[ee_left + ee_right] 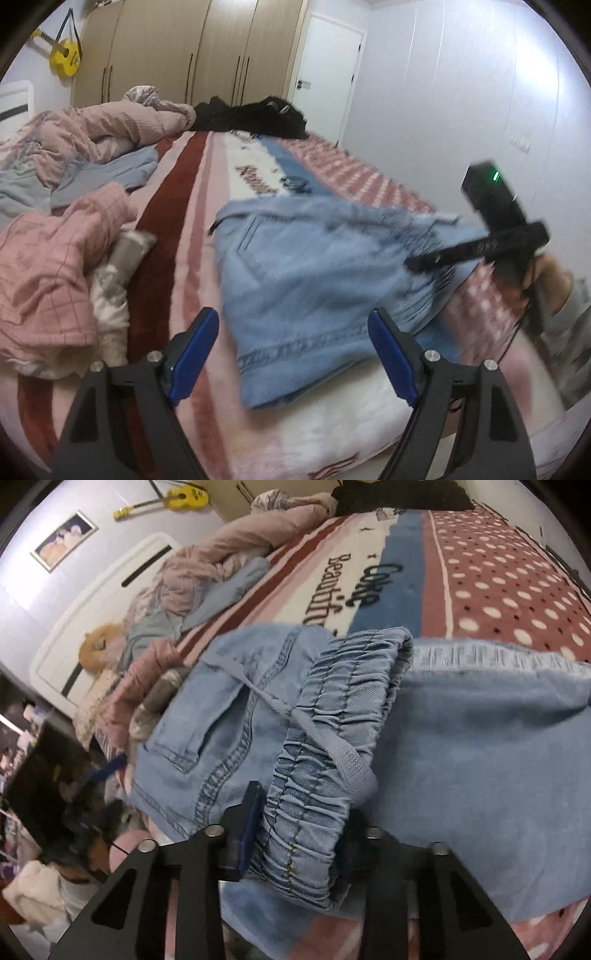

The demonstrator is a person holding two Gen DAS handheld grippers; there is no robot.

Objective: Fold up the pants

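The pants [461,746] are soft, washed light-blue denim with a gathered elastic waistband [332,746] and a flat woven drawstring [343,760]. The bed [177,206] wears a fuzzy, plush fleece blanket. The left gripper [291,354] has matt black plastic arms, ribbed blue pads [192,362] and shiny metal pins [154,356].

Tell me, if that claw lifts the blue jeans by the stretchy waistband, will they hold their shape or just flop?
Probably flop: the jeans already lie in soft folds on the blanket, so the rest would likely hang down. The gathered waistband bunches between the right claw pads, so the grip seems secure. Denim looks fairly thick, so perhaps heavyish for cloth.
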